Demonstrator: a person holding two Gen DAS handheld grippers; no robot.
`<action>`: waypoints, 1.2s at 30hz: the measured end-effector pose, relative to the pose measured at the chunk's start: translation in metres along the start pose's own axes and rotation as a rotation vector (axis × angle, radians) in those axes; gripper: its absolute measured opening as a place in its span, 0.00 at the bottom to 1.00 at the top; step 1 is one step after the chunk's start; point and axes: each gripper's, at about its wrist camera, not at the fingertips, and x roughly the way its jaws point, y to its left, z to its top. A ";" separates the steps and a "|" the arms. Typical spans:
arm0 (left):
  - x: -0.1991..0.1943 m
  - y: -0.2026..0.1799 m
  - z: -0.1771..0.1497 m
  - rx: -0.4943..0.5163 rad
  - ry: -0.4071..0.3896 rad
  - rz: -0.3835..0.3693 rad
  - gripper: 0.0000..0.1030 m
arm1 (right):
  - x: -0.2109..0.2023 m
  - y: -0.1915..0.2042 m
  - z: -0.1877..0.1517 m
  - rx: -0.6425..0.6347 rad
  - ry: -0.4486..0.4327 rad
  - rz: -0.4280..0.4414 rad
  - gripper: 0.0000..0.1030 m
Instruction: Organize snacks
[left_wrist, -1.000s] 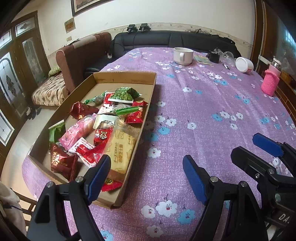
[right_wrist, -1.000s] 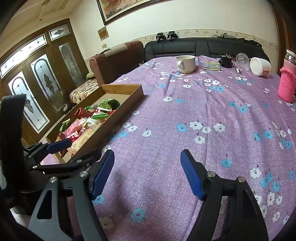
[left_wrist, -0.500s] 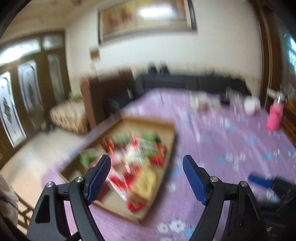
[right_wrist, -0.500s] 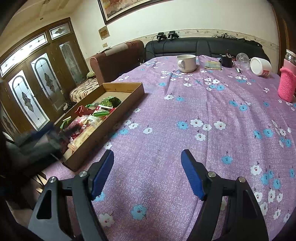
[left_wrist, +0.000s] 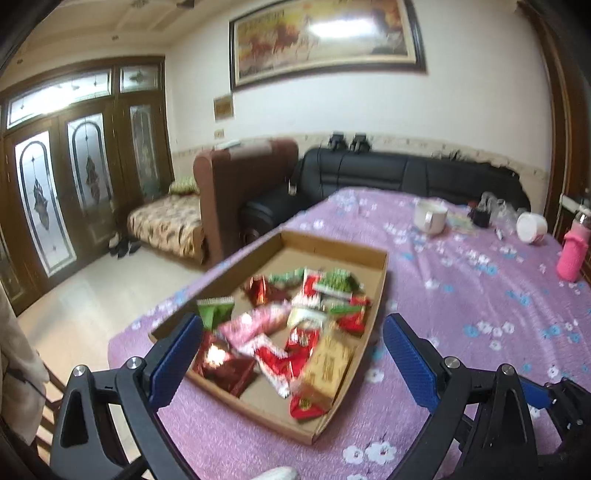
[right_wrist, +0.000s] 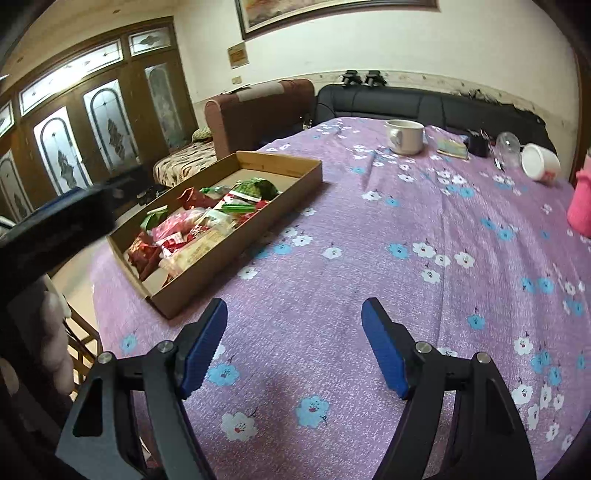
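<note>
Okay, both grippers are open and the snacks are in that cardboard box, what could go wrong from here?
1. The cardboard box sits near the table edge; a sideways nudge from the left gripper might push it off.
2. The snack packets overlap in a heap, so the open jaws may pinch two at once.
3. The right gripper hovers over bare tablecloth close to the left one; the two could collide when reaching.

Left tool (left_wrist: 291, 354) and right tool (right_wrist: 293, 345), black angular frames, ribbed blue pads (right_wrist: 384, 349), silver screws
</note>
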 end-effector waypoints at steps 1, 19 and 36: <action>0.005 -0.001 -0.002 0.007 0.029 0.004 0.95 | 0.000 0.002 0.000 -0.008 0.001 0.002 0.74; 0.016 0.002 -0.014 -0.053 0.127 -0.101 0.95 | 0.009 0.021 -0.005 -0.065 0.037 0.018 0.74; 0.022 0.002 -0.016 -0.060 0.173 -0.168 0.97 | 0.016 0.022 -0.005 -0.057 0.070 0.046 0.74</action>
